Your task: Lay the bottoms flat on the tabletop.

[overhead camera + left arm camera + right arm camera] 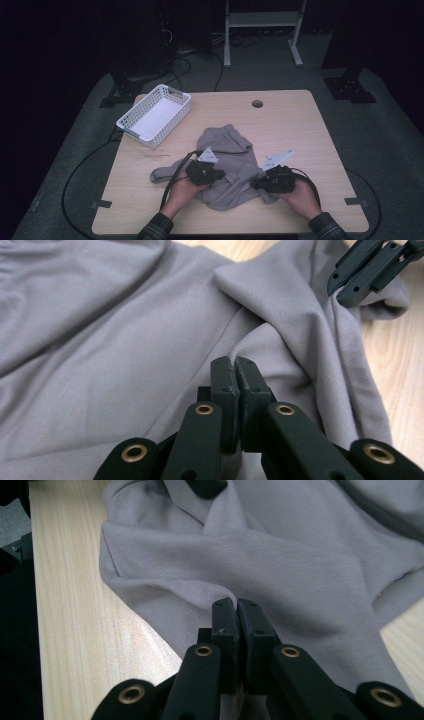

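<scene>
Grey garment [227, 165] lies pinched in both closed hand-held grippers, left [233, 365] and right [235, 605].

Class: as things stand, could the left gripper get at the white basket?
Probably not yet: the left gripper is shut on the grey garment. The table toward the basket looks clear once it lets go.
</scene>
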